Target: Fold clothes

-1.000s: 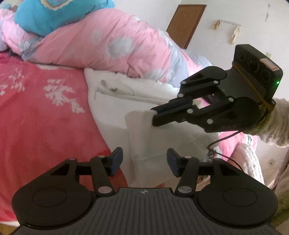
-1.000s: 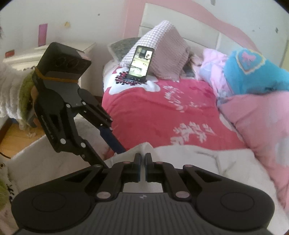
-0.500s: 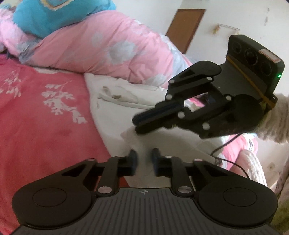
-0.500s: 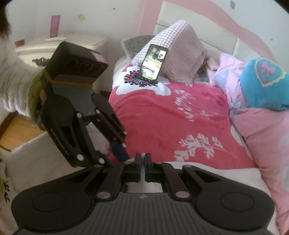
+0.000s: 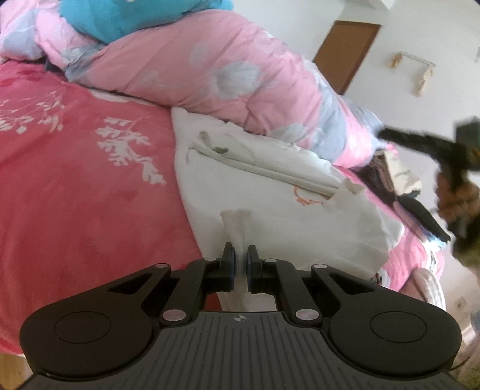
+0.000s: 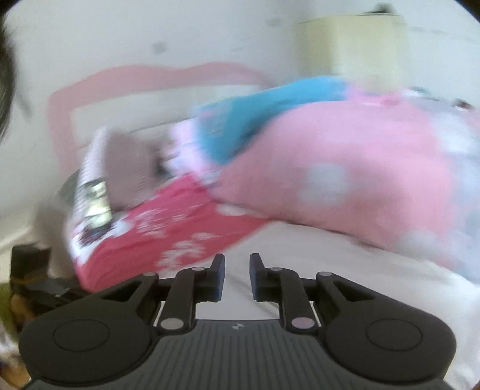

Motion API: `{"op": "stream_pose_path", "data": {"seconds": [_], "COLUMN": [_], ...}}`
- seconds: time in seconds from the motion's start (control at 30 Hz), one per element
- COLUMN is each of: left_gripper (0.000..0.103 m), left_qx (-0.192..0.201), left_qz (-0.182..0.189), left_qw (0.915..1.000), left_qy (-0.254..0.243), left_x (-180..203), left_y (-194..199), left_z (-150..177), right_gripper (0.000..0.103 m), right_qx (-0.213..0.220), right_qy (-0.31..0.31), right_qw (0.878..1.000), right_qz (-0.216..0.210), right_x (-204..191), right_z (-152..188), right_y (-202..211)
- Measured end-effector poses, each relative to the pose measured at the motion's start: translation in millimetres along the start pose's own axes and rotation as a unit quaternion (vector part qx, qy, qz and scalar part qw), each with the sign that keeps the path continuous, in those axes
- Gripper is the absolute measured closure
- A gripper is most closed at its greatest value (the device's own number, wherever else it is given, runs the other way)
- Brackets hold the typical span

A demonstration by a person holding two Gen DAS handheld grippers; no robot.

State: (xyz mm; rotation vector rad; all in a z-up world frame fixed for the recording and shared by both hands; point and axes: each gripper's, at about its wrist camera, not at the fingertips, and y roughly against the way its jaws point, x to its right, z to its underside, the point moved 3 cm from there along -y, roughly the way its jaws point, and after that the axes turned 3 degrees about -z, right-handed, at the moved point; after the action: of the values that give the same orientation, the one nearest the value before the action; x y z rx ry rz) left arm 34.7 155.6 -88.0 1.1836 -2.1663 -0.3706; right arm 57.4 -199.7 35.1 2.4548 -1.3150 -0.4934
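Nearest our left hand: we see the left gripper (image 5: 239,260) pinched tight on a bunched strip of the white garment (image 5: 270,192), the cloth squeezed between both pads and drawn up into a ridge.
Garment's place: we find it spread on the red bedspread (image 5: 75,186), near the bed's edge, its far side tucked against the pink duvet (image 5: 210,69).
Garment's details: we note a grey-edged fold lying across its upper part and a small orange print near that fold's right end.
Right gripper: we see the right gripper (image 6: 237,277) with its jaws parting, a plain gap between the pads and no cloth in it; white fabric lies below and beyond. From the left wrist view it (image 5: 426,144) shows only as a dark blur at the right, well apart from the left one.
Right of the garment: we see a pile of dark clothes (image 5: 402,186) on the bed.
Farther back: we see a blue blanket (image 5: 144,15) on top of the duvet.
Farthest: we make out a brown door (image 5: 348,54) in the white wall; the right wrist view is too smeared for more.
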Motion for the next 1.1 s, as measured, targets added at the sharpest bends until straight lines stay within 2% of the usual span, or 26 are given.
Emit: {"op": "stream_pose_path", "data": {"seconds": [0.1,0.2,0.33,0.37,0.43,0.5,0.7,0.77,0.9,1.1], "left_gripper": [0.097,0.097,0.097,0.097,0.097,0.097,0.097,0.098,0.098,0.098], "left_qx": [0.003,0.003,0.0,0.0,0.001,0.002,0.012,0.021,0.032,0.031], "left_qz": [-0.015,-0.03,-0.051,-0.055,-0.064,-0.073,-0.089,-0.09,-0.092,-0.102], "left_qw": [0.9999,0.9995,0.9987,0.9985,0.9979,0.9973,0.9959,0.9957,0.9952,0.994], "left_qy": [-0.006,-0.005,0.001,0.003,0.004,0.002,-0.007,-0.007,-0.01,-0.025], "left_x": [4,8,10,11,12,13,19,20,24,28], "left_y": [1,-1,-4,-5,-6,-6,-6,-5,-6,-10], "left_z": [0,1,0,0,0,1,-6,-11,-20,-23], "right_gripper": [0.081,0.081,0.077,0.076,0.066,0.062,0.061,0.061,0.063,0.062], "right_qx": [0.009,0.011,0.003,0.0,-0.007,-0.01,-0.032,-0.051,-0.087,-0.063], "right_qy": [-0.039,-0.082,-0.127,-0.13,-0.134,-0.131,-0.139,-0.144,-0.155,-0.147], "right_qw": [0.997,0.987,0.976,0.975,0.973,0.971,0.972,0.974,0.972,0.975], "right_qz": [0.069,0.135,0.178,0.182,0.19,0.2,0.186,0.166,0.156,0.153], "right_x": [32,59,87,91,98,108,143,155,171,182], "right_z": [24,52,84,89,99,107,117,121,134,131], "right_y": [44,82,106,106,106,106,100,92,76,77]}}
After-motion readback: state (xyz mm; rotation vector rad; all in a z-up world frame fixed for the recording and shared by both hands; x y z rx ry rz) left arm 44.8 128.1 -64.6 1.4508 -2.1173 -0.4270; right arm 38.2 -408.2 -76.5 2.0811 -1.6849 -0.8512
